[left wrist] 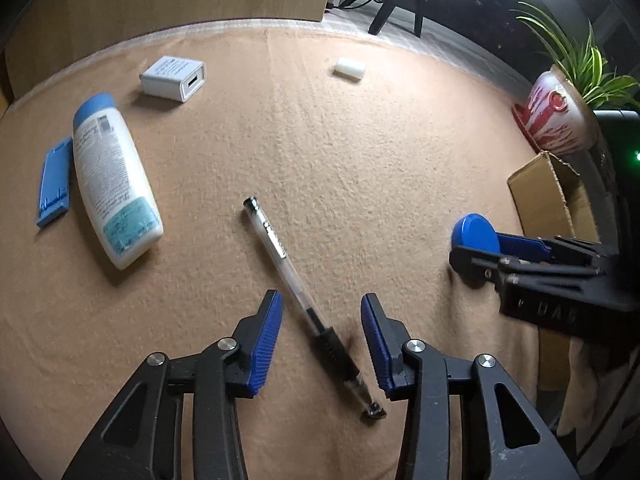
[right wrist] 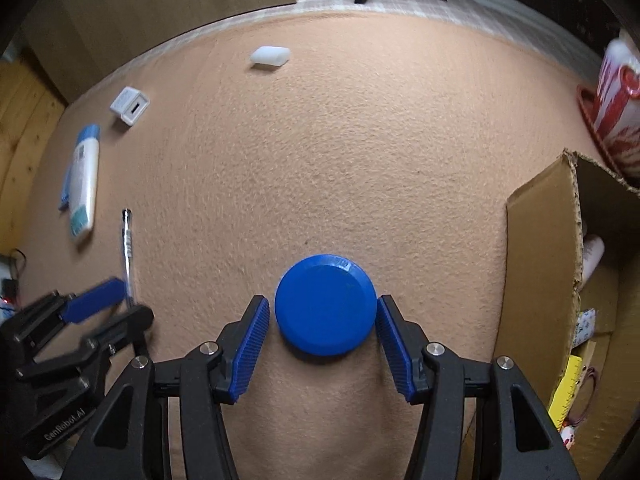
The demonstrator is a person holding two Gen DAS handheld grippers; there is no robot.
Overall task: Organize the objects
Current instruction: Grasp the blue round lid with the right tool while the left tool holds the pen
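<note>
**Both grippers spread wide, one over the pen, one around the blue disc**

Left gripper (left wrist: 322,344) hangs spread open over the pen (left wrist: 298,280), ribbed blue pads on either side of its black rubber grip and touching nothing. The pen is clear plastic and lies diagonally on the fuzzy peach cloth (left wrist: 360,152).

Right gripper (right wrist: 324,340) is open too, its pads flanking the smooth round blue disc (right wrist: 326,304); whether they touch it I cannot tell. "GenRobot.AI" reads on the left tool's body in the right wrist view.

Far left lies a white bottle (left wrist: 114,176) with a blue cap, its label print too fine to read, a flat blue piece (left wrist: 54,182) just beside it. Beyond sit a white USB charger (left wrist: 174,79) and a small white capsule (left wrist: 349,68), well apart. A torn-edged cardboard box (right wrist: 540,264) stands open at the right edge, a red-and-white plant pot (left wrist: 556,116) behind it. Open cloth fills the middle.
</note>
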